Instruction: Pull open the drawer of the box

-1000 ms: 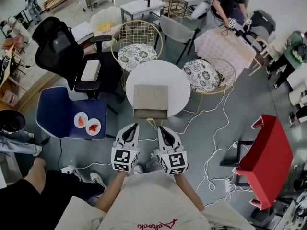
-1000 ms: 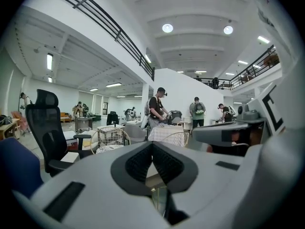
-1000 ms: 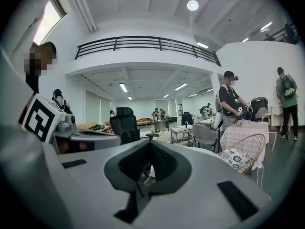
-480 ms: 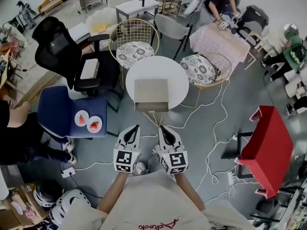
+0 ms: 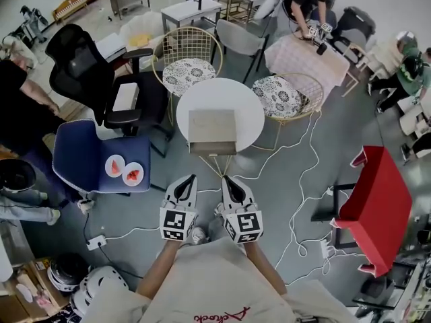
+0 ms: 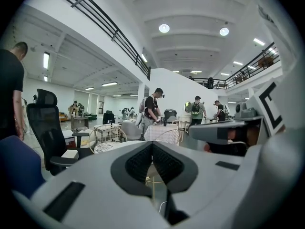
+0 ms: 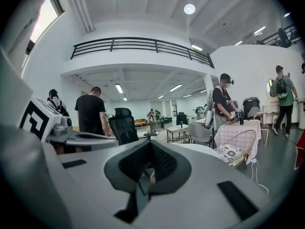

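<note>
- Two grippers, lower centre of the head view, side by side and pointing up-frame: the left gripper (image 5: 188,179) and the right gripper (image 5: 227,179). Each carried one marker cube. Both stood over grey floor, well short of the table.
- Left gripper: its own view showed the two jaws pressed together with nothing between them.
- Right gripper: the two jaws were likewise closed on each other and held nothing.
- Several white cables (image 5: 296,200) trailed on the floor, right of the grippers.
- One blue seat (image 5: 81,157), left of centre, bore two small plates (image 5: 132,175) with red food on them.
- One red table (image 5: 377,207) stood at the right edge.
- One round white table (image 5: 249,113) stood at centre frame, up-frame of the grippers.
- One box (image 5: 213,128), beige, sat on the table's near edge, touched by neither gripper. Its near face was turned toward the grippers, and the drawer appeared pushed in.
- Two gold wire chairs with patterned cushions flanked the table's far side: one at upper left (image 5: 192,66), one at upper right (image 5: 289,99).
- One black office chair (image 5: 84,62) stood at upper left.
</note>
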